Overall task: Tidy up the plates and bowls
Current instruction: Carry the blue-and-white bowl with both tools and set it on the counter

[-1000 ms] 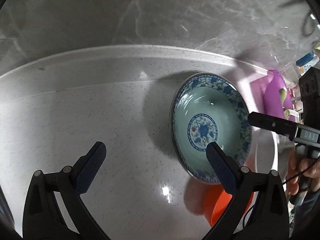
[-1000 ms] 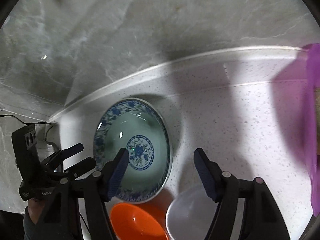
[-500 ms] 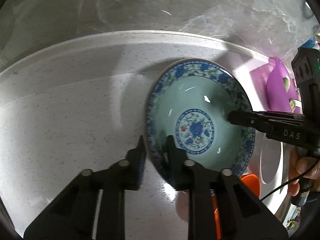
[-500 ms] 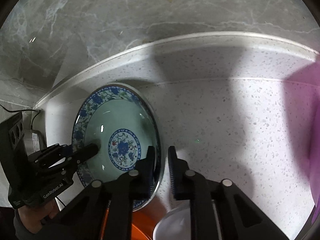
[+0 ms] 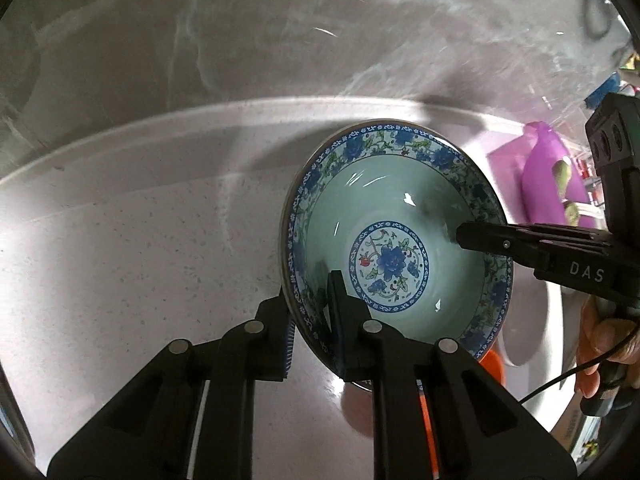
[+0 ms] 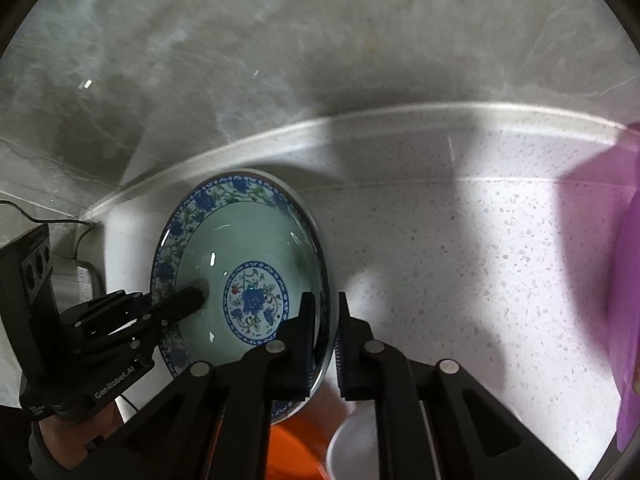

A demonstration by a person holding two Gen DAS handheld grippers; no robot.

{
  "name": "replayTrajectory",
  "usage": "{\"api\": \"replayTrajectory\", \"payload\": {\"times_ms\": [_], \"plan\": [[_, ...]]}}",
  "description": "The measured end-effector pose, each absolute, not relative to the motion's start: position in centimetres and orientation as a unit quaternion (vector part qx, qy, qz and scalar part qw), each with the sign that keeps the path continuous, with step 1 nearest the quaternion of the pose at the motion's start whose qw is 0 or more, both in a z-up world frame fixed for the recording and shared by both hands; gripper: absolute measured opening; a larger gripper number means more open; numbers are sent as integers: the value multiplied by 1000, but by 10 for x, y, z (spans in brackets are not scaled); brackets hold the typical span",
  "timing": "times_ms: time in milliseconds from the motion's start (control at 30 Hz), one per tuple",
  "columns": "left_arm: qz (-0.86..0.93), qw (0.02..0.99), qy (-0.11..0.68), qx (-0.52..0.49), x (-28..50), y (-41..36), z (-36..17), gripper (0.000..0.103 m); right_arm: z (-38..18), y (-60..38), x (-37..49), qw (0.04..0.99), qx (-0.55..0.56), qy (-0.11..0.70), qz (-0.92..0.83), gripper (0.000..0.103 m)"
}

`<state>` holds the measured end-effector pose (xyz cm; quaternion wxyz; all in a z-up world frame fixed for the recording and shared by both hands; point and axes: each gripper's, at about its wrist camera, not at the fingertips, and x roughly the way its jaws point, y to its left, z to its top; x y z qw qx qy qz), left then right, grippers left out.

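Both fingers (image 5: 312, 320) (image 6: 322, 328) tight on bowl (image 5: 396, 240) rim

Mounted behind each pair of black fingers, looking forward and down along them, close above the speckled white stone countertop (image 5: 132, 248) toward its back edge and the grey marble wall (image 6: 360, 40). Shared from opposite sides: the celadon bowl with blue floral rim (image 5: 394, 240) (image 6: 240, 264), seen left-on and right-on.

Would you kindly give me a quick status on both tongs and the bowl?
Left tongs shut on blue floral bowl rim. Right tongs shut on opposite rim. Orange bowl and white bowl directly below.
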<state>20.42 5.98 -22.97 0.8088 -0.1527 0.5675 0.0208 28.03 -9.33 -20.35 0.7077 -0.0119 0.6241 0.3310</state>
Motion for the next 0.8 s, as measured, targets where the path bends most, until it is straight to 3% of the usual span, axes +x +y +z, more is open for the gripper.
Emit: {"api": "replayTrajectory", "payload": {"times_ms": [467, 800], "plan": [[-54, 843, 522, -121, 112, -41, -147, 14, -108, -215, 180, 761, 17, 558, 332, 11], [-100, 828, 546, -87, 27, -148, -180, 15, -131, -308, 93, 769, 57, 568, 288, 11]]}}
